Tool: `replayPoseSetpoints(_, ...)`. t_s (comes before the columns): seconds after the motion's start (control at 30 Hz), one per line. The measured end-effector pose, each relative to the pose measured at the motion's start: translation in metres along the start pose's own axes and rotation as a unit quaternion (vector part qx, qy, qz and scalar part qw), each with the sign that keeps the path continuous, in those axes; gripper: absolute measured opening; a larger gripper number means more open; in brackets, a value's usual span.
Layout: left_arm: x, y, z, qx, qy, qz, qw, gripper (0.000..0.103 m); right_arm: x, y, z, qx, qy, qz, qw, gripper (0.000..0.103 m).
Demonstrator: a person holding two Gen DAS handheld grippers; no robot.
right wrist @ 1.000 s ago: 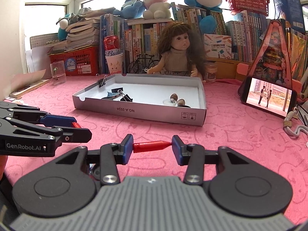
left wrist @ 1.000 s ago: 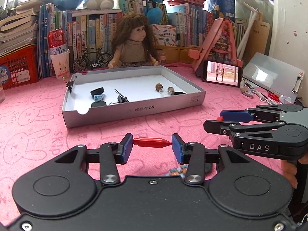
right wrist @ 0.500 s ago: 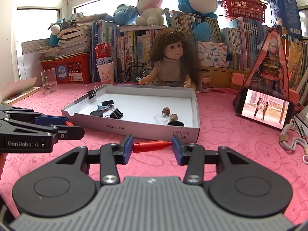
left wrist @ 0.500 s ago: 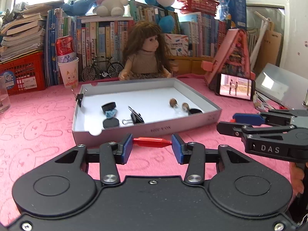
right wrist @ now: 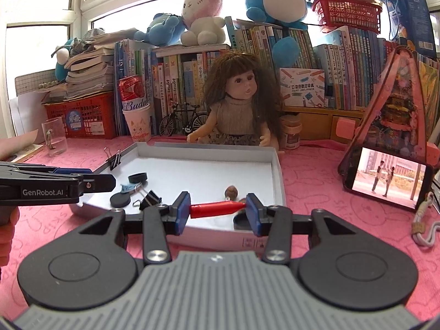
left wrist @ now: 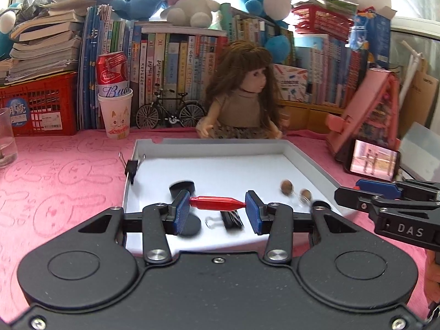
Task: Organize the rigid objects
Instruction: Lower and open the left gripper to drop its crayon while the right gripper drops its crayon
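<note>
Fingers of the left gripper [left wrist: 217, 205] clamp a red cone-tipped piece [left wrist: 217, 203] end to end between their blue pads [left wrist: 181, 210], holding it level above the near part of the white tray [left wrist: 310, 162]. The right gripper [right wrist: 217, 209] pinches a second red cone-tipped piece [right wrist: 217, 209] the same way, crosswise between its blue pads [right wrist: 183, 211], over the near right part of the same tray [right wrist: 277, 176].

This shallow white box tray sits on the pink bunny-print cloth [left wrist: 55, 181]. Inside it, at the near left, lie a flat black disc [right wrist: 120, 200], a short black ring [right wrist: 137, 177] farther back, a small blue scrap [right wrist: 127, 188] between them, and a black binder clip [right wrist: 150, 198] just right of the disc. Toward the right side are two small brown cork-like stoppers [left wrist: 286, 187], blurred in the left wrist view, and a dark round cap [right wrist: 239, 222] at the near right corner, partly hidden behind the right gripper's finger. Another binder clip [right wrist: 115, 159] is clamped upright on the tray's left wall.

Beyond the far edge sits a long-haired doll [right wrist: 238, 110], with a miniature bicycle [right wrist: 181, 122] to her left. A paper cup [right wrist: 137, 122] holds a red can [right wrist: 132, 93]. A glass mug [right wrist: 55, 137] stands far left, and a phone [right wrist: 386, 181] leans at the right.
</note>
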State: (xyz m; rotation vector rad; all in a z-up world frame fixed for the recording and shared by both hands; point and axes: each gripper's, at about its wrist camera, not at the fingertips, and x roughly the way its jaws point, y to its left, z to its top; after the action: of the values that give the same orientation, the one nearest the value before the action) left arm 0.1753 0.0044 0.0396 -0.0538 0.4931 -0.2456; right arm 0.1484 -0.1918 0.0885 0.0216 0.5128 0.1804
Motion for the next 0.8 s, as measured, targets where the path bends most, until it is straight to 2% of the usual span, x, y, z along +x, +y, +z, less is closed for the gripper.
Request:
replayPoseSetpoints(0.2,0.05,0.017,0.03,-0.045,0.027,0.008,0.9986,0.042,0.046,-0.02,0.03,0.05,0.032,0.009,0.998,0.049)
replayPoseSetpoints(0.37,0.086,0.031,0.044,-0.085,0.053,0.025,0.9947,0.042,0.084,-0.039,0.043,0.11,0.062,0.014,0.992,0.049)
replayPoseSetpoints(0.5,0.105,0.032,0.046,-0.079,0.053,0.03,0.995,0.042,0.102,-0.046,0.043,0.126,0.071,0.008,0.989,0.049)
replayPoseSetpoints(0.8,0.135,0.026,0.038,-0.051,0.066,0.053,0.9952,0.042,0.127,-0.046,0.037,0.102,0.084,0.002,0.991,0.049)
